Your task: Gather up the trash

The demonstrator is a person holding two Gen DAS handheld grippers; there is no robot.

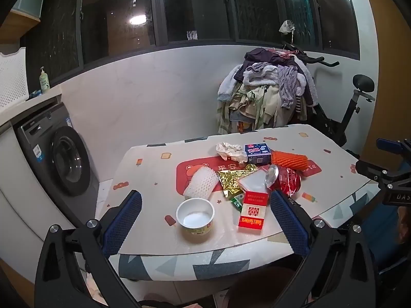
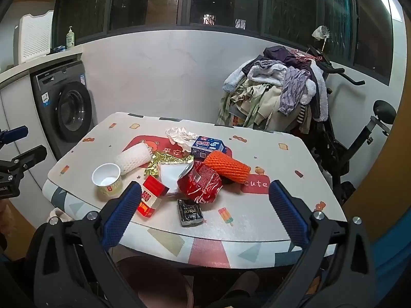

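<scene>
Trash piled on the tabletop; both my claws wide apart, holding nothing

My left claw points at the paper cup; it is nearest; my right claw faces the dark wrapper.

Dark grey front-loading washing machine under a pale countertop, left of the patterned-cloth table. On the counter: green pump soap bottle, white perforated plastic basket. Behind the table: heaped pile of mixed clothes, draped over something hidden. Right of it: black exercise bike, with a crumpled white face mask hung above its handlebar. Along the back wall: dark-framed night windows with a lamp reflection.
</scene>
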